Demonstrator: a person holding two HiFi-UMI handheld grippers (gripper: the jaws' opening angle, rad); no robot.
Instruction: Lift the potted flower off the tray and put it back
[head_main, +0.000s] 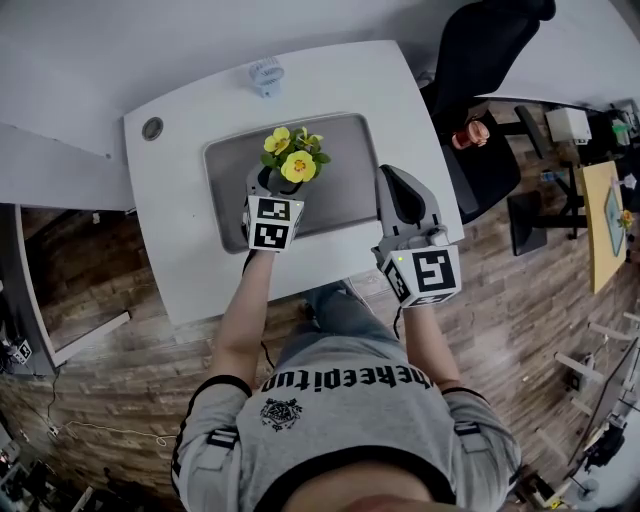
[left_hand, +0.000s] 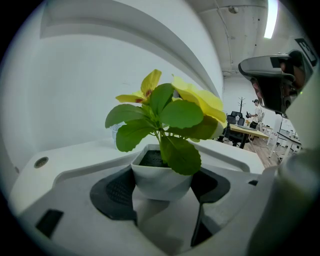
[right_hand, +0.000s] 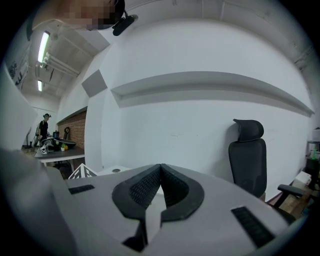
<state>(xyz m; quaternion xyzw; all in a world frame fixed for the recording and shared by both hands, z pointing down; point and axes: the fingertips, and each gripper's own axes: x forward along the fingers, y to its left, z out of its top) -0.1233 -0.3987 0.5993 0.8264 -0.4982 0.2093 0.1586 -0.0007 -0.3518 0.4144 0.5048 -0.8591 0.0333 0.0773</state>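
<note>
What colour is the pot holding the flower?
White; the pot shows best in the left gripper view.

We find the tray (head_main: 345, 190) in the middle of the table (head_main: 180, 230). The pot (left_hand: 161, 181) is between our left gripper's (head_main: 268, 188) jaws, over the tray's front left part. Our right gripper (head_main: 398, 185) is at the tray's right edge. A chair (head_main: 490, 60) stands behind the table's right corner.
</note>
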